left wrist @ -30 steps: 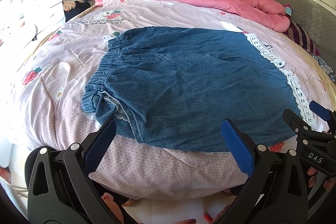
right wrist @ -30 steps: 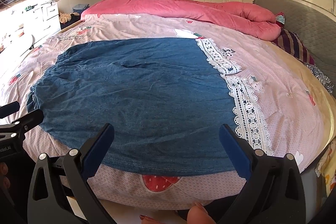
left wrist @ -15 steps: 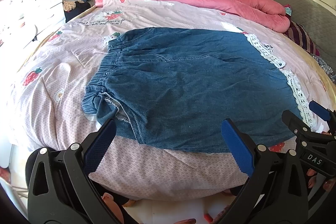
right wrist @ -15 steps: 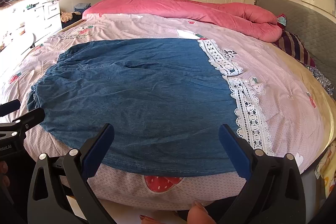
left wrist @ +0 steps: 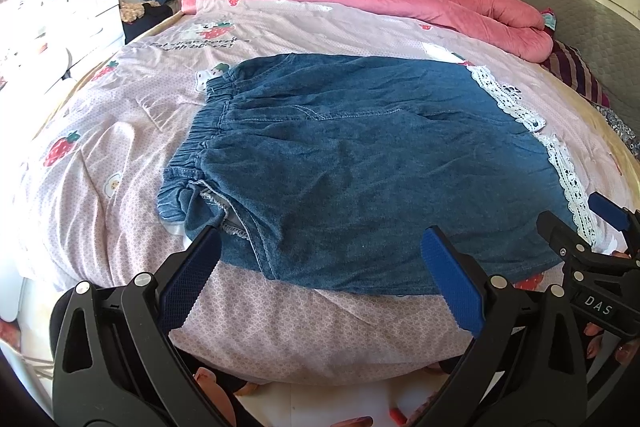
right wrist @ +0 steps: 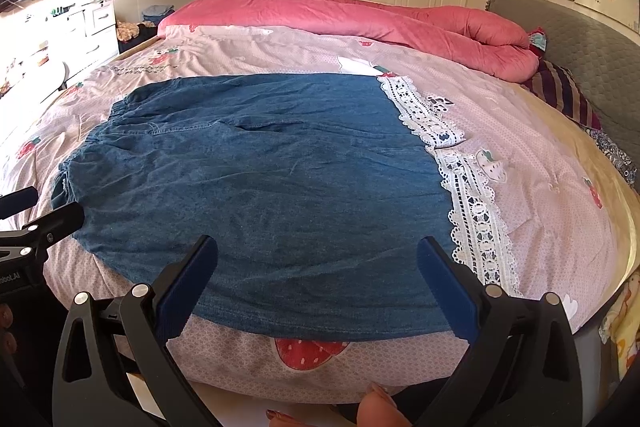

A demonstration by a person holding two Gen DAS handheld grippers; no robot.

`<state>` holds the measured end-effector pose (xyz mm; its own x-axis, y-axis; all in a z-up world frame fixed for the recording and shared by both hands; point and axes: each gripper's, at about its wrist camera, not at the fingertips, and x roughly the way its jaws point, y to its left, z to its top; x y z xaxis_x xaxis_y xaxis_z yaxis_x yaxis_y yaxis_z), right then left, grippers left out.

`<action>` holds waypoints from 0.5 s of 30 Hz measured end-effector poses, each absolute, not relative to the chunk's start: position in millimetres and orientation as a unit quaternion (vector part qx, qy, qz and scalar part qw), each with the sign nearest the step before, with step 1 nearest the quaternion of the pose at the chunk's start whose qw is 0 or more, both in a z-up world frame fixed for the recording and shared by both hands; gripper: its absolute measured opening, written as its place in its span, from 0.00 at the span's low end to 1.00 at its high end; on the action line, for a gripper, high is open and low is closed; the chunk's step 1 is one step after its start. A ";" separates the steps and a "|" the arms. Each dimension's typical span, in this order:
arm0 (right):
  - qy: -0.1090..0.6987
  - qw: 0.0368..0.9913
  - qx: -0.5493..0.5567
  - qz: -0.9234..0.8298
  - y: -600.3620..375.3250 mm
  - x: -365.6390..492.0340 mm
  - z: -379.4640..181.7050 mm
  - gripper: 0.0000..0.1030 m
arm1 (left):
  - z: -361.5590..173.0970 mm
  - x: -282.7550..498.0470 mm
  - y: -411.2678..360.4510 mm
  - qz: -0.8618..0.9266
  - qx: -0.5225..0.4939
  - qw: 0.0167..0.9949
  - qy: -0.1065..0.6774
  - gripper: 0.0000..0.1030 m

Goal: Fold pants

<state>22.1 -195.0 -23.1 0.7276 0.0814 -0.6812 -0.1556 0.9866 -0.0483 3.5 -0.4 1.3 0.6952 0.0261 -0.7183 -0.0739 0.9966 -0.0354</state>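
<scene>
Along the bed's (right wrist: 552,235) near edge the denim pants (left wrist: 360,163) lie spread flat and unfolded, both the left claw (left wrist: 320,275) and right claw (right wrist: 320,279) released just short of them, so folding seems unstarted.
</scene>
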 end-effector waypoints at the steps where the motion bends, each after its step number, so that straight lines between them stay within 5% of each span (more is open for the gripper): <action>1: 0.364 0.928 -0.051 0.065 -194.8 22.9 -23.3 0.96 | 1.7 4.3 0.0 0.027 -0.031 0.920 0.389 0.91; 15: 0.375 0.919 -0.067 0.106 -187.3 58.1 -19.3 0.96 | 6.8 41.8 27.5 0.019 -0.031 0.913 0.407 0.91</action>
